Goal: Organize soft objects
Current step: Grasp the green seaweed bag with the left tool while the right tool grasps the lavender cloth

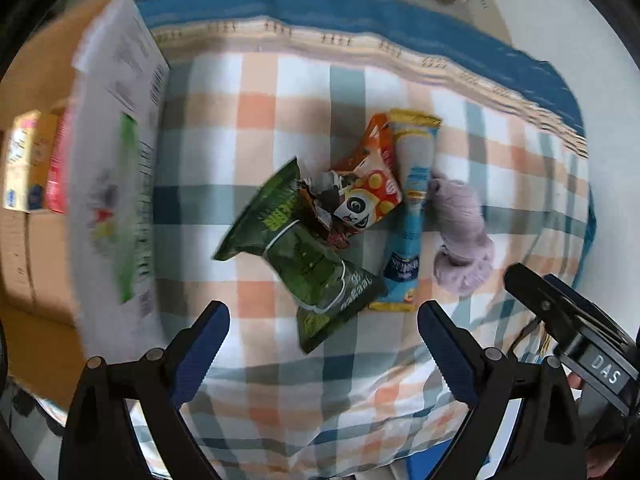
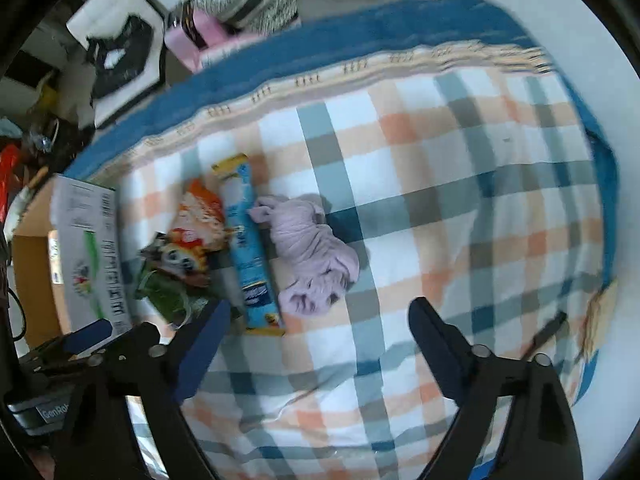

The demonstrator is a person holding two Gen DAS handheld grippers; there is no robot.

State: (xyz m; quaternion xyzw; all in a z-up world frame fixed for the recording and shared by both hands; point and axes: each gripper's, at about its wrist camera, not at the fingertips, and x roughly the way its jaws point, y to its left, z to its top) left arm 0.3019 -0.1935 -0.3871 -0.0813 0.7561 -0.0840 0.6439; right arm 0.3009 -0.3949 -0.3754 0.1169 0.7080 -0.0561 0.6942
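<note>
So, L to R on the checked blanket [image 1: 280, 80]: cardboard box [image 1: 36, 240] w/ white flap at left edge, then green snack bags [image 1: 304, 256], panda snack pack [image 1: 364, 200] overlapping them, blue tube pack [image 1: 412, 216], lilac cloth [image 1: 460, 232] touching it. Left gripper [image 1: 323, 344] and right gripper [image 2: 320, 340] both hover spread wide, nothing held.
</note>
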